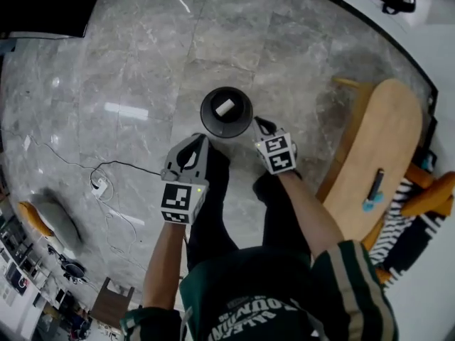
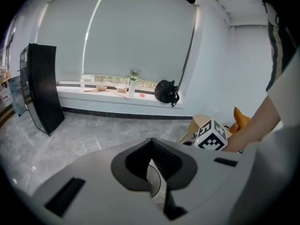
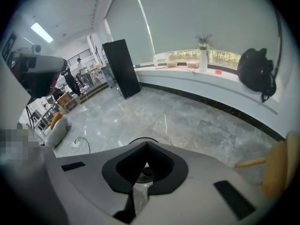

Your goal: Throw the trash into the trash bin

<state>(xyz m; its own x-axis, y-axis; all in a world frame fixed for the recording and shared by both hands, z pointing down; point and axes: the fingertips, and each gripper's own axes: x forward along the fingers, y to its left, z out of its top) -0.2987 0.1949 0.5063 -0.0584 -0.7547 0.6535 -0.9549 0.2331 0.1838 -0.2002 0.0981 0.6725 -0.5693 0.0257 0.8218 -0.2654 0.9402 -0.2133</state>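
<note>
The black round trash bin (image 1: 226, 112) stands on the grey marble floor, just ahead of both grippers. One white piece of trash (image 1: 225, 107) lies inside it. My left gripper (image 1: 198, 141) hangs at the bin's near left rim, its jaws shut and empty. To the bin's right, my right gripper (image 1: 261, 124) is also shut with nothing between its fingers. In the right gripper view the bin's rim (image 3: 138, 139) peeks over the shut right gripper (image 3: 146, 163). The left gripper view shows the shut left gripper (image 2: 151, 154) and the right gripper's marker cube (image 2: 211, 135).
A wooden oval table (image 1: 380, 141) stands at the right with a blue-and-black tool (image 1: 372, 190) on it. A power strip with a cable (image 1: 99, 187) lies on the floor at the left. A tall black panel (image 2: 42, 88) and a window sill with a black bag (image 2: 166, 92) are further off.
</note>
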